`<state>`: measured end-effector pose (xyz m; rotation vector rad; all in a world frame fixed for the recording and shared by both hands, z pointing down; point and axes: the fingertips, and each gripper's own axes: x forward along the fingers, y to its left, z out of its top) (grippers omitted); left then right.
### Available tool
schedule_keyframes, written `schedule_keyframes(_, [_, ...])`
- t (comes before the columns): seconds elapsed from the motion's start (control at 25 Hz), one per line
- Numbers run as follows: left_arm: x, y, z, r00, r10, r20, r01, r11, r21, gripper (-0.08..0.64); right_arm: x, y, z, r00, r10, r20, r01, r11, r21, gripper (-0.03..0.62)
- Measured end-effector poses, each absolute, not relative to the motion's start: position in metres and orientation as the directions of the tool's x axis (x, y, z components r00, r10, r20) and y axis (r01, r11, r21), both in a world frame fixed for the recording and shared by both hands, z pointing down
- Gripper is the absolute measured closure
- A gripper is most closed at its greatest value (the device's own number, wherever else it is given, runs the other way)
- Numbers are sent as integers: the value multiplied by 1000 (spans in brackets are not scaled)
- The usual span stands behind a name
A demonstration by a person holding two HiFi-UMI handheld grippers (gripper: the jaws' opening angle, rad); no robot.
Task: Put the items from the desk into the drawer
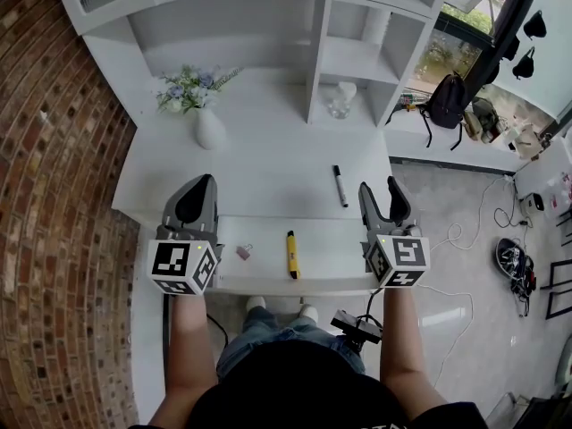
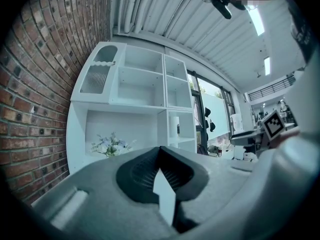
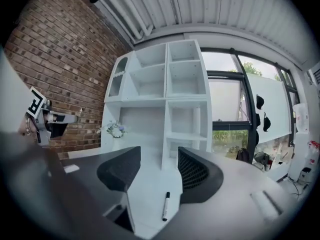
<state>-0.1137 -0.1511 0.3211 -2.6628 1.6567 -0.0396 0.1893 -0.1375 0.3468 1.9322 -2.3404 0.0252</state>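
Observation:
A black marker [image 1: 340, 186] lies on the white desk [image 1: 268, 172], just left of and ahead of my right gripper [image 1: 380, 188]. In the right gripper view the marker [image 3: 166, 206] shows on the desk through the gap of the right gripper [image 3: 159, 156], whose jaws stand apart with nothing between them. Below the desk's front edge the pulled-out drawer [image 1: 331, 257] holds a yellow pen-like item [image 1: 291, 254] and a small pink clip [image 1: 243, 252]. My left gripper [image 1: 204, 182] hovers over the desk's left front, its tips together on nothing, as the left gripper [image 2: 160, 150] shows in its own view.
A white vase of flowers [image 1: 210, 130] stands at the back left of the desk, under white shelves [image 1: 357, 52]. A small glass object [image 1: 340, 99] sits in a shelf bay. A brick wall [image 1: 54, 195] runs along the left. A black backpack [image 1: 444, 101] and cables lie to the right.

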Motion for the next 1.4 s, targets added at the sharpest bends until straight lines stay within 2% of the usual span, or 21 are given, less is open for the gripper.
schedule_keyframes(0.16, [-113,-154,327,438,-898,32,-898,-439,-12,555,191,-168,404,-206,-942,264,-975,222,29,368])
schedule_keyframes(0.36, [-109,-158,334,437,-898,56,-899,-438,-7,555,201,-200,483,-232,-817,528,-970,232,-67,365])
schedule_keyframes(0.56, [-106,-162,343,433,-897,86,-900,-435,-10,557,206,-229,542,-243,-684,688,-969,203,-139,370])
schedule_keyframes(0.72, [-102,-165,351,431,-896,104,-901,-434,-8,555,206,-244,574,-242,-607,757,-969,190,-157,394])
schedule_keyframes(0.92, [-96,-170,349,433,-895,102,-900,-436,-5,557,209,-262,602,-206,-504,839,-975,180,-131,396])
schedule_keyframes(1.16, [-93,-169,345,434,-896,97,-900,-436,-2,555,205,-263,631,-175,-340,924,-984,90,-153,400])
schedule_keyframes(1.4, [-103,-164,353,412,-902,128,-909,-417,-15,555,212,-266,650,-92,-345,934,-993,97,-62,436])
